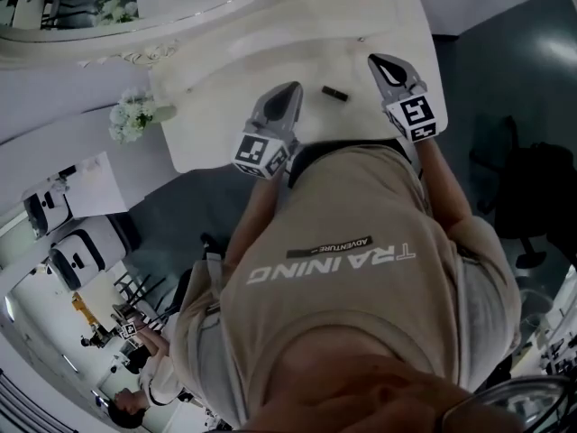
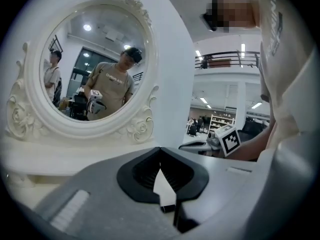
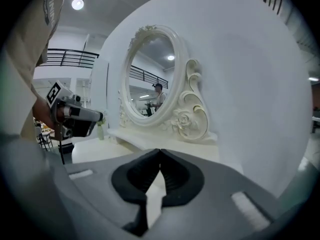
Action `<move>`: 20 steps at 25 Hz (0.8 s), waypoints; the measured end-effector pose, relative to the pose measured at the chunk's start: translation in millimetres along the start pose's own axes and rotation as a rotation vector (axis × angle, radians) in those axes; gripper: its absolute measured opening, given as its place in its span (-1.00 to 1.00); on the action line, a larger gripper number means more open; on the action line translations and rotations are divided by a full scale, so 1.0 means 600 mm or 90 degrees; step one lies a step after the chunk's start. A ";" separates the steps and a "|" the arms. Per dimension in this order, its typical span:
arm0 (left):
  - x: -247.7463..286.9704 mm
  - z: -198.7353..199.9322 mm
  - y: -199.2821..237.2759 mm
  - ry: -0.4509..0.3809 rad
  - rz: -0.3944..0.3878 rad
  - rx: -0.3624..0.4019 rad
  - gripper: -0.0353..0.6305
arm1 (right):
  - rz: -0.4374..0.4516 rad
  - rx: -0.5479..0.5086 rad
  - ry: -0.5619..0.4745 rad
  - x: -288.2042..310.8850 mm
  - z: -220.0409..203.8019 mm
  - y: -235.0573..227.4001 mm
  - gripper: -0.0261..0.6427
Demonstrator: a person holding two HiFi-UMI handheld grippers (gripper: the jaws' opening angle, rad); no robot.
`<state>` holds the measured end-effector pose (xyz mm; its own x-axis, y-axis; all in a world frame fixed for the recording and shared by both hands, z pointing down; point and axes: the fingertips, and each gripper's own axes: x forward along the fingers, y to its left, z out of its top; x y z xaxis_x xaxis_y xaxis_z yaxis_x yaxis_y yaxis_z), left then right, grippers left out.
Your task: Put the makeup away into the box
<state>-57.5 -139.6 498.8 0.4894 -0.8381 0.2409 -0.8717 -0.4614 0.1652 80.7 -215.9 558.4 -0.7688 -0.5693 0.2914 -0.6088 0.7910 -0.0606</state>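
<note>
Left gripper [image 1: 291, 88] and right gripper [image 1: 375, 60], fingers closed together and empty, are flanking the small dark makeup tube [image 1: 334, 92] lying between their fingertips, likely light, rigid and slippery, best pinched mid-length.

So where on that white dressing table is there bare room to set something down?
The widest bare patch of the table lies between the flowers and the left gripper. Another bare strip runs between the grippers and the mirror. It is tighter between the left gripper and the right gripper, where a small dark stick lies.
</note>
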 end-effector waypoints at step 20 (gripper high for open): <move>-0.098 0.004 0.107 0.009 0.072 -0.031 -0.87 | -0.202 0.105 0.215 0.157 -0.182 -0.079 -0.60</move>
<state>-142.0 -120.7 493.3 0.3881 -0.8801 0.2736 -0.9193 -0.3487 0.1826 58.6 -282.6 692.8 -0.4510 -0.6503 0.6114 -0.8465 0.5288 -0.0620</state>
